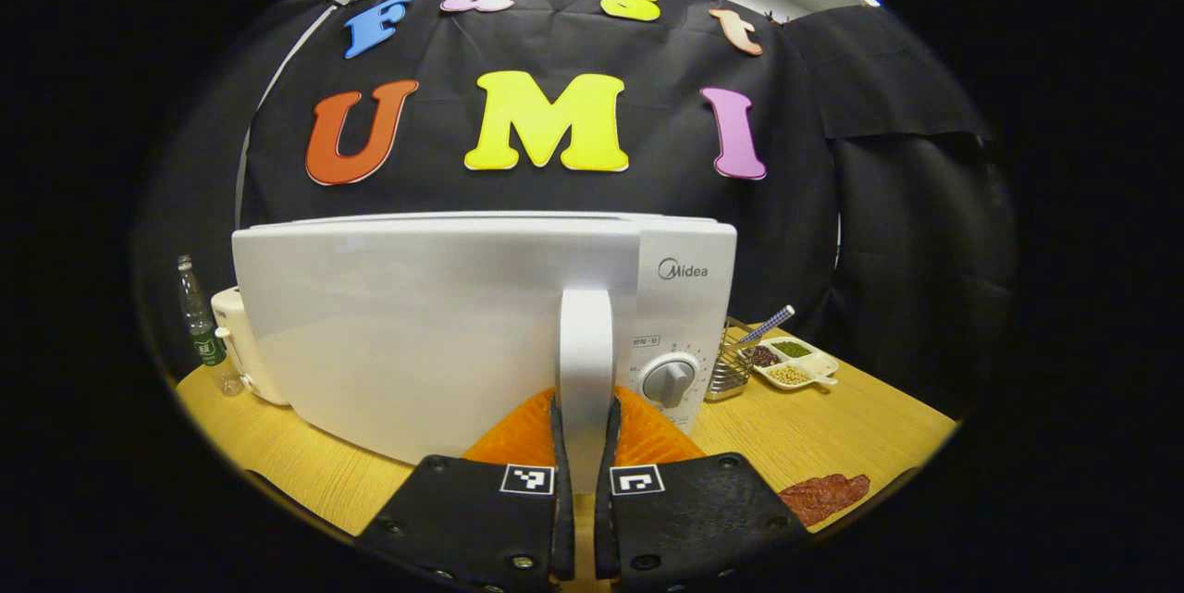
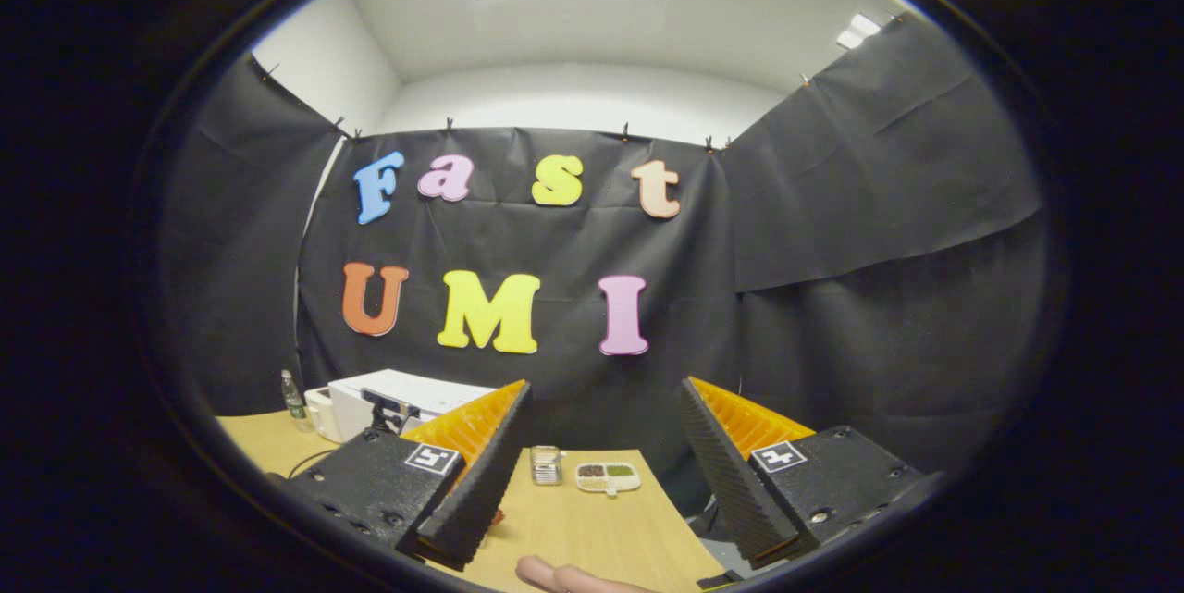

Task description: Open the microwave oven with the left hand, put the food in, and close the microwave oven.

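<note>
The white microwave [image 1: 444, 325] stands close in front in the left gripper view, with its door facing me. My left gripper [image 1: 585, 408] is shut on the door's upright white handle [image 1: 585, 343], one finger on each side. Whether the door is ajar I cannot tell. The food, a flat reddish-brown slice of meat [image 1: 823, 496], lies on the wooden table [image 1: 832, 436] at lower right. My right gripper [image 2: 606, 385] is open, held above the table with nothing between its fingers. The microwave [image 2: 416, 389] sits farther off to its left.
A timer dial [image 1: 668, 382] is right of the handle. A wire basket [image 1: 731, 366] and a sectioned dish of beans [image 1: 794, 362] stand right of the microwave. A bottle [image 1: 199, 329] and a white appliance [image 1: 236, 343] stand left. A person's finger [image 2: 564, 577] shows at the bottom edge.
</note>
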Demonstrator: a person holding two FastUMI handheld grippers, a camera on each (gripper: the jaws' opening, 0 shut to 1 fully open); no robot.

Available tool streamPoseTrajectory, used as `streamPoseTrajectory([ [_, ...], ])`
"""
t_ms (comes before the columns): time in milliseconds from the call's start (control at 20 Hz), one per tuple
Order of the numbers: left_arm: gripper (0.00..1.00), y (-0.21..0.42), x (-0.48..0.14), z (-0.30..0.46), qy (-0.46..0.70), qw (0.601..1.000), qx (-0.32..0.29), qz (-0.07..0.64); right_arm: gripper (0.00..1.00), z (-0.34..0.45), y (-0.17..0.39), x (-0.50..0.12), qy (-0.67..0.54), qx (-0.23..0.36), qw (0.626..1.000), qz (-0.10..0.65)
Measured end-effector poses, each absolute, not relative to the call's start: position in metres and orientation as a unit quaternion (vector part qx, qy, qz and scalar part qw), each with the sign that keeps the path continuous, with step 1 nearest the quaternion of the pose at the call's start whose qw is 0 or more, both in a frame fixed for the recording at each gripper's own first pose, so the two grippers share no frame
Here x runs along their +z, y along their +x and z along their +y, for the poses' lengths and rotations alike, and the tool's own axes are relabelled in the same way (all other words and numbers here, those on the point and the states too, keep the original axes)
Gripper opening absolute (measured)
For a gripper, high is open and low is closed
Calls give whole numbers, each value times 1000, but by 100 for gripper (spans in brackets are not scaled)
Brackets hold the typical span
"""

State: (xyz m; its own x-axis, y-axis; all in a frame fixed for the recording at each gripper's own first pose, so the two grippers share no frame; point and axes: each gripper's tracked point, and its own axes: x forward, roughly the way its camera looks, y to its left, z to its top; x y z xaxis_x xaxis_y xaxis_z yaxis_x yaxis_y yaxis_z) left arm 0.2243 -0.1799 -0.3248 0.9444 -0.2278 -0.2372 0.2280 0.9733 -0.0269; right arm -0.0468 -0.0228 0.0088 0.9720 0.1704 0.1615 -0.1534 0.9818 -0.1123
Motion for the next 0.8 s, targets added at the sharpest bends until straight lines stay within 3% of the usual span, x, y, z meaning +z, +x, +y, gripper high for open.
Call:
streamPoseTrajectory([
  [500,8,134,-315,-130,-1,983,-162,85,100,20,-69,-16,-62,95,991,-72],
  [800,8,83,-311,-71,-4,986,-146,77,100,64,-88,-34,-57,148,986,-47],
])
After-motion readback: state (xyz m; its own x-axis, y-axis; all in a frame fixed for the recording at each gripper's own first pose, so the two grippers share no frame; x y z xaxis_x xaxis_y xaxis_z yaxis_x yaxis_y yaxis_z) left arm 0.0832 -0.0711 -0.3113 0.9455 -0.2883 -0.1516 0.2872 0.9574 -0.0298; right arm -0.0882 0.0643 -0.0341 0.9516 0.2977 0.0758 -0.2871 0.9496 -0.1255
